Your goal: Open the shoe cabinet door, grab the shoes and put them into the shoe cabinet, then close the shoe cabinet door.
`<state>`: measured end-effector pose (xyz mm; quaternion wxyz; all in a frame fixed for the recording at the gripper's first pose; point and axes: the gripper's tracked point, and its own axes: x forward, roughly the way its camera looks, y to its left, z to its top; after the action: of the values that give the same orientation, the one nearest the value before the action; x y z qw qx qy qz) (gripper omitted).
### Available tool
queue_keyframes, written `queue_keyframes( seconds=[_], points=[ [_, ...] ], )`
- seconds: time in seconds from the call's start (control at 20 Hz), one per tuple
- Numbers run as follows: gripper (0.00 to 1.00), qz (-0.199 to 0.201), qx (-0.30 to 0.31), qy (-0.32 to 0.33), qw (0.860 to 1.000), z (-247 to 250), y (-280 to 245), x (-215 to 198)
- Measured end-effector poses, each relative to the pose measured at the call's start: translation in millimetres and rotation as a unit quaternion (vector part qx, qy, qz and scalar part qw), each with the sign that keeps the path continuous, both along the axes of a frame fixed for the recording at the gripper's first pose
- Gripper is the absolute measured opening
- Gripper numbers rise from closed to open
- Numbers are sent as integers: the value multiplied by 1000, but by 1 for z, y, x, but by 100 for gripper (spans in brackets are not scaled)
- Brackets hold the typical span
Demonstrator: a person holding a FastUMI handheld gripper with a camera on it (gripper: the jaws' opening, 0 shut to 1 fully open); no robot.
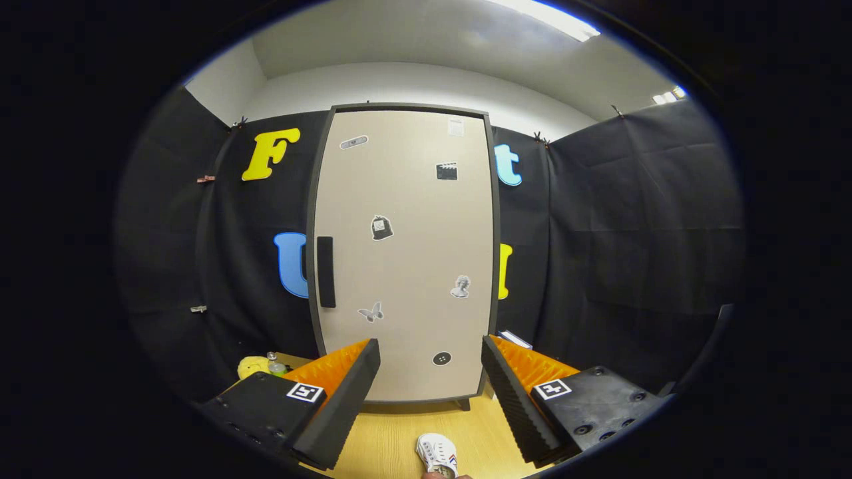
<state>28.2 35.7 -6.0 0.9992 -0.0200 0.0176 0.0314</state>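
Note:
A tall beige shoe cabinet point(406, 253) stands ahead on a wooden floor, its door shut and dotted with small stickers. A dark vertical handle point(325, 271) sits on the door's left side. My gripper point(430, 352) is open, its two fingers spread wide in front of the door's lower part, with nothing between them. A white shoe point(438, 454) lies on the floor below and between the fingers, nearer than the cabinet.
Black cloth walls point(632, 219) close in the booth on both sides and behind the cabinet. A yellow soft thing point(253, 366) and a small bottle point(273, 364) sit on the floor left of the cabinet. The wooden floor point(393, 446) runs up to the cabinet's feet.

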Motion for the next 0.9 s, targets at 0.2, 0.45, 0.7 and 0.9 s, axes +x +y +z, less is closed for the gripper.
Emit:
queue_keyframes(
  seconds=[0.2,0.45,0.7,0.9],
  points=[
    [98,11,9,-3,1000,6,12,12],
    [99,45,35,2,998,12,50,36],
    [99,57,18,-13,998,24,91,75],
    [99,70,11,5,997,15,127,101]
  ],
)
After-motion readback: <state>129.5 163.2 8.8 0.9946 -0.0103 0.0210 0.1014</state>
